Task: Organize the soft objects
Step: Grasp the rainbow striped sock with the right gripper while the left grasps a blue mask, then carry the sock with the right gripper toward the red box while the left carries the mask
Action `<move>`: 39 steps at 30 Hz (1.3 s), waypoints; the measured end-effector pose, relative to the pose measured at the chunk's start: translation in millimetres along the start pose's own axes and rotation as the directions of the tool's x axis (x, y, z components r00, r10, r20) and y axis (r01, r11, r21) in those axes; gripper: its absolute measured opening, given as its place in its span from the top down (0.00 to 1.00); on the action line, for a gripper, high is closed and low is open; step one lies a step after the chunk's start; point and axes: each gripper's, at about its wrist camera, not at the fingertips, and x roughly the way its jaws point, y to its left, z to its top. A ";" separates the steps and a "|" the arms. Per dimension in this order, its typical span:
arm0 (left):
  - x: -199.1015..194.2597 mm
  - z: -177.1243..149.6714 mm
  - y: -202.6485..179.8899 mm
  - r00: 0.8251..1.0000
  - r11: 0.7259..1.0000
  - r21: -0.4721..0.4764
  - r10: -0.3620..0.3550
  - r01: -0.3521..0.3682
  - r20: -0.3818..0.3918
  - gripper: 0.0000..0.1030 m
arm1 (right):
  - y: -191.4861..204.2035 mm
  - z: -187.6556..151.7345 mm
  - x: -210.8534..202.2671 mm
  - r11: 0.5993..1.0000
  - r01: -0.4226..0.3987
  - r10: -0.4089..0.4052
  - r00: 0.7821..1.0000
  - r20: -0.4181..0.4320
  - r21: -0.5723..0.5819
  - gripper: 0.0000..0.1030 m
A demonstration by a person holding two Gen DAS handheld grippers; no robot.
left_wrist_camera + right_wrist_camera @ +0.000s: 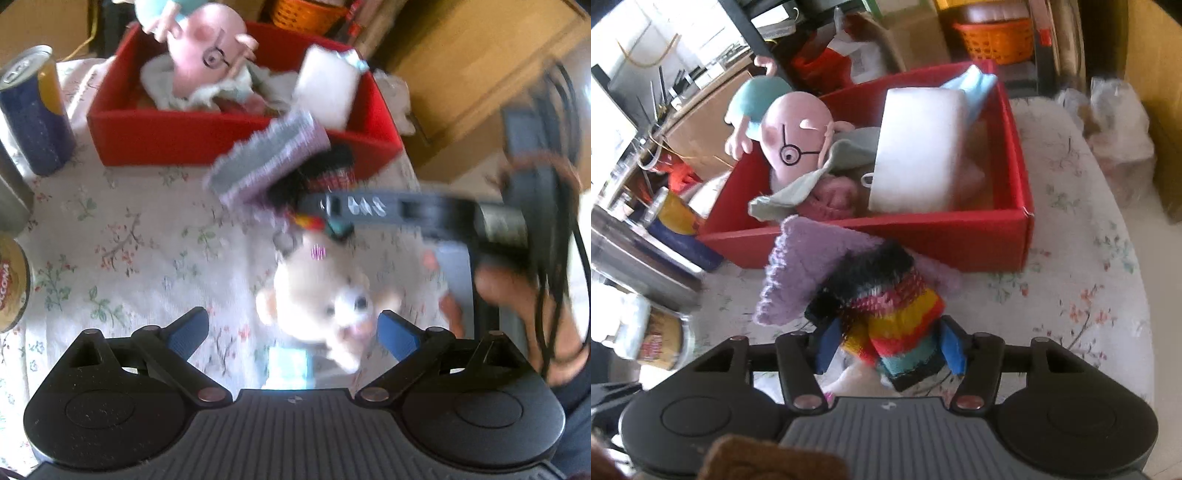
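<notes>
My right gripper (890, 350) is shut on a rainbow-striped knitted piece (897, 317) with a lilac knitted flap (801, 269), held above the table in front of the red box (942, 236). The box holds a pink pig plush (794, 140), a white foam block (919, 147) and cloths. In the left wrist view my left gripper (291, 334) is open, and a white plush animal (325, 299) lies on the floral cloth between its fingers. The right gripper (332, 210) with the knitted piece (266, 162) hangs above it, before the red box (184, 136).
A blue and yellow can (33, 110) and a tin (11, 284) stand at the table's left. An orange basket (997, 37) and a bagged bundle (1115, 122) sit behind. The floral tablecloth (1089, 295) ends at the right edge.
</notes>
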 end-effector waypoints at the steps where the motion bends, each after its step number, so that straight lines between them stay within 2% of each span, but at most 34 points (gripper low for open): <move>1: 2.1 -5.4 -1.7 1.000 1.000 0.021 -0.001 0.002 -0.019 0.09 | 0.9 -0.2 2.4 1.000 0.007 -0.008 1.000 -0.009 -0.004 0.90; 4: 9.2 -22.0 -7.4 0.998 0.998 0.064 0.010 -0.006 -0.070 0.09 | -1.4 -0.3 1.5 1.000 0.016 -0.016 1.000 -0.005 -0.006 1.00; 6: 17.0 -32.7 -13.4 0.993 0.996 0.086 0.029 -0.020 -0.111 0.09 | -3.4 0.4 -1.5 1.000 0.011 -0.011 1.000 0.001 0.006 1.00; 9: 28.4 -48.6 -21.6 0.988 0.990 0.125 0.083 -0.067 -0.131 0.10 | -4.1 1.3 -8.7 1.000 -0.003 0.003 1.000 0.016 0.013 1.00; 10: 34.1 -53.4 -23.1 0.984 0.986 0.140 0.108 -0.088 -0.143 0.12 | -4.0 1.3 -12.0 1.000 -0.012 0.011 1.000 0.021 0.015 1.00; 11: 40.1 -57.5 -23.7 0.978 0.984 0.146 0.130 -0.107 -0.162 0.22 | -4.5 1.6 -15.2 1.000 -0.021 0.020 0.999 0.026 0.019 1.00; 12: 44.2 -60.7 -23.0 0.973 0.982 0.145 0.148 -0.123 -0.175 0.26 | -4.0 2.5 -17.4 0.999 -0.026 0.026 0.999 0.029 0.023 1.00; 13: 41.4 -62.8 -24.6 0.977 0.979 0.158 0.153 -0.129 -0.151 0.30 | -4.9 3.0 -20.5 0.999 -0.036 0.035 0.999 0.033 0.030 1.00; 14: 38.5 -63.8 -26.9 0.975 0.974 0.176 0.166 -0.140 -0.145 0.49 | -6.7 3.2 -23.8 0.998 -0.050 0.048 0.998 0.038 0.041 1.00; 15: 36.7 -63.7 -26.6 0.975 0.974 0.175 0.167 -0.141 -0.145 0.57 | -8.4 2.7 -26.6 0.997 -0.061 0.059 0.997 0.043 0.052 1.00; 18: 30.8 -64.0 -19.0 0.977 0.980 0.139 0.163 -0.144 -0.136 0.64 | -12.9 3.6 -34.9 0.995 -0.073 0.069 0.996 0.062 0.068 1.00; 22: 16.5 -70.4 -12.6 0.982 0.982 0.119 0.158 -0.145 -0.107 0.70 | -18.6 3.5 -49.8 0.993 -0.081 0.074 0.994 0.083 0.081 1.00; 27: -0.2 -62.3 -3.3 0.992 0.994 0.047 0.106 -0.102 -0.070 0.80 | -26.2 -0.7 -67.1 0.988 -0.109 0.098 0.990 0.101 0.109 1.00; 33: -24.2 -47.7 -3.5 0.998 0.998 0.022 0.058 -0.058 0.008 0.81 | -31.0 -4.6 -90.6 0.975 -0.177 0.157 0.977 0.146 0.133 1.00; 39: -30.3 -35.9 -9.7 0.998 0.999 -0.003 0.037 -0.036 0.058 0.81 | -29.9 -3.2 -104.4 0.970 -0.202 0.177 0.967 0.181 0.133 1.00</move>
